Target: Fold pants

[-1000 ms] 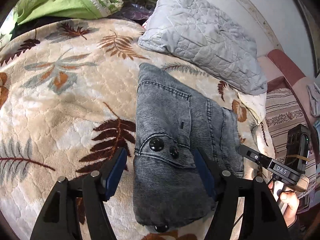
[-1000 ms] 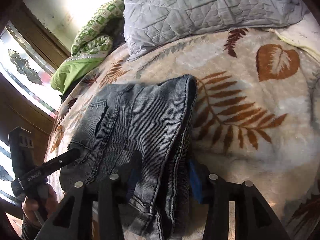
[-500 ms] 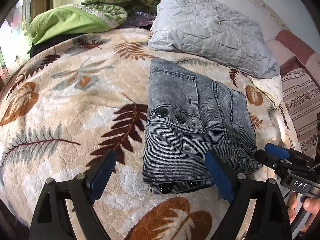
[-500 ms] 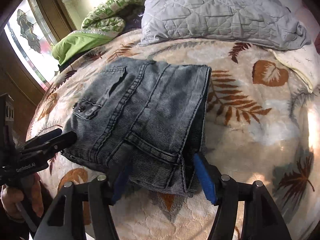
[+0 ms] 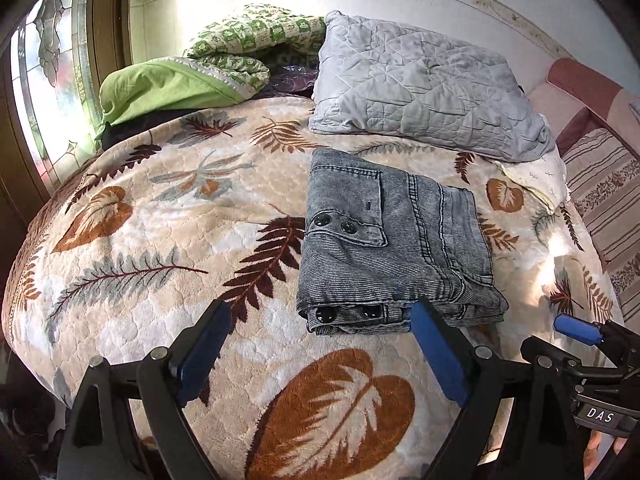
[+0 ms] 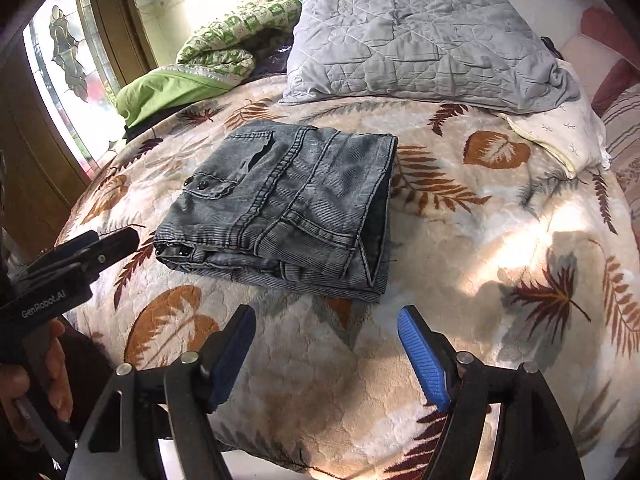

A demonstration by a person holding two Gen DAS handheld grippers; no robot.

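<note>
The grey denim pants lie folded into a compact rectangle on the leaf-patterned blanket; they also show in the right wrist view. My left gripper is open and empty, held back from the pants' near edge. My right gripper is open and empty, a short way in front of the pants. The right gripper's blue tip shows at the right edge of the left wrist view. The left gripper shows at the left of the right wrist view.
A grey quilted pillow lies behind the pants. A green bedding bundle sits at the back left by a window. A striped cushion is at the right. The bed edge is near both grippers.
Both grippers have let go of the pants and pulled back toward the near bed edge. The pants now lie flat and folded on the blanket.
</note>
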